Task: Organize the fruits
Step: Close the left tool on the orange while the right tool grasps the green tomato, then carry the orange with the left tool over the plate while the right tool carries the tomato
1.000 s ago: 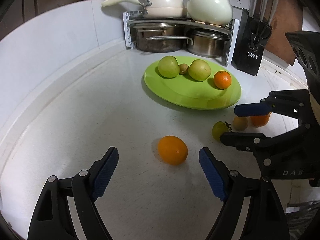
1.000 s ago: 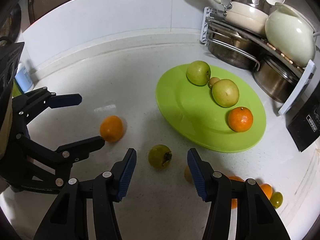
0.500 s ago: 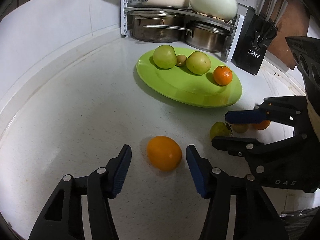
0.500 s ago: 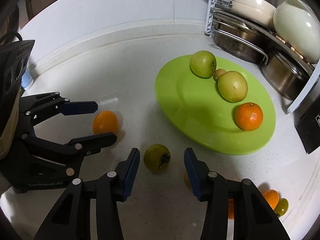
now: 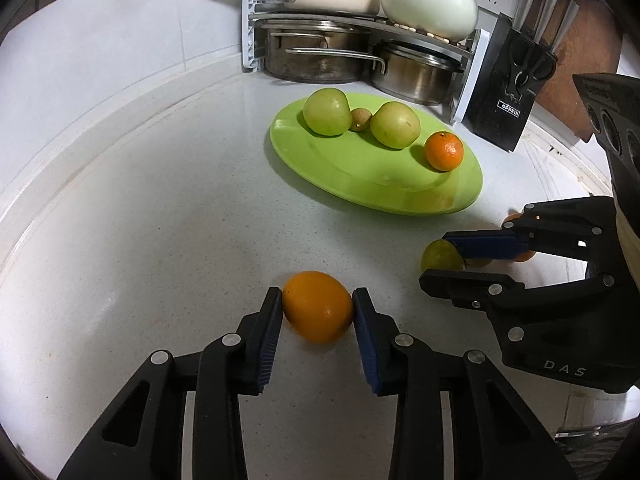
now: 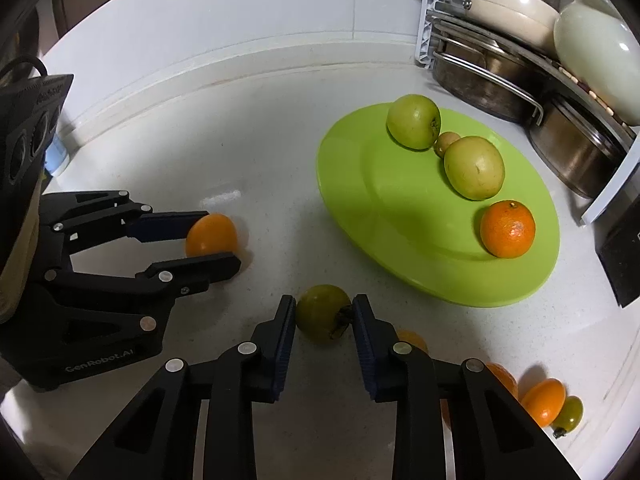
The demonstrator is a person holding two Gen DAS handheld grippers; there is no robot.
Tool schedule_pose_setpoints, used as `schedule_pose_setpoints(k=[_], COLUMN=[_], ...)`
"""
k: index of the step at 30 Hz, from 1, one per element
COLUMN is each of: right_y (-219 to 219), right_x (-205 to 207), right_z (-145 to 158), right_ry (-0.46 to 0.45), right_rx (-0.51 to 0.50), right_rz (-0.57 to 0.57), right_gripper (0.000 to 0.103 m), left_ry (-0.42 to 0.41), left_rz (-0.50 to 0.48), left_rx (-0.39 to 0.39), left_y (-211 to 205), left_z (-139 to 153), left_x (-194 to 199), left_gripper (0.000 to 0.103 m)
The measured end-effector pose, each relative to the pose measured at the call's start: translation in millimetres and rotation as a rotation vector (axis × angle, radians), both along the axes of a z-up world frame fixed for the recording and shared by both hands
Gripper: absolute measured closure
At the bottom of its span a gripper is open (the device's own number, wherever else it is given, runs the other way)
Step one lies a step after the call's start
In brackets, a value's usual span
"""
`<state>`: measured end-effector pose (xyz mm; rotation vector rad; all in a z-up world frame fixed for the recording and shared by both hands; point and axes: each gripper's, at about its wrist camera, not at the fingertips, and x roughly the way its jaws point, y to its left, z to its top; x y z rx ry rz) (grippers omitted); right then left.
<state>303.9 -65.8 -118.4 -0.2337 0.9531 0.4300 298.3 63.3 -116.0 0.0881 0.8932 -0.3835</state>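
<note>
A green plate [image 5: 360,184] on the white counter holds two green apples [image 5: 327,112], a small brown fruit [image 5: 361,119] and a mandarin [image 5: 443,151]. My left gripper [image 5: 317,310] is shut on an orange [image 5: 318,306] resting on the counter; it also shows in the right wrist view [image 6: 211,235]. My right gripper [image 6: 323,316] is shut on a green tomato [image 6: 322,312], seen in the left wrist view [image 5: 440,255] too. The plate [image 6: 392,240] lies just beyond it.
Small orange fruits [image 6: 542,402] and a small green tomato [image 6: 568,418] lie at the right near the counter edge. A rack with steel pots [image 5: 320,60] and a white pot [image 5: 430,0] stands behind the plate, a black knife block [image 5: 510,108] to its right.
Both grippers moved forward and closed: the left onto the orange, the right onto the green tomato. A second ago both were open around the fruits.
</note>
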Motion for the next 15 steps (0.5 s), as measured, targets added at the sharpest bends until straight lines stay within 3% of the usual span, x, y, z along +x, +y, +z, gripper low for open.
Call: schedule_pose_setpoints(k=[15], right_y=[-6], right_x=[-17], right_z=[28], right_ry=[-0.066], right_rx=[0.04], right_rz=[-0.023], right_gripper=[0.073], left_ry=[-0.066], left_rz=[0.024], left_rx=[-0.018], left_y=[-1], left_z=[28], left_x=[-16], left_gripper=[0.068])
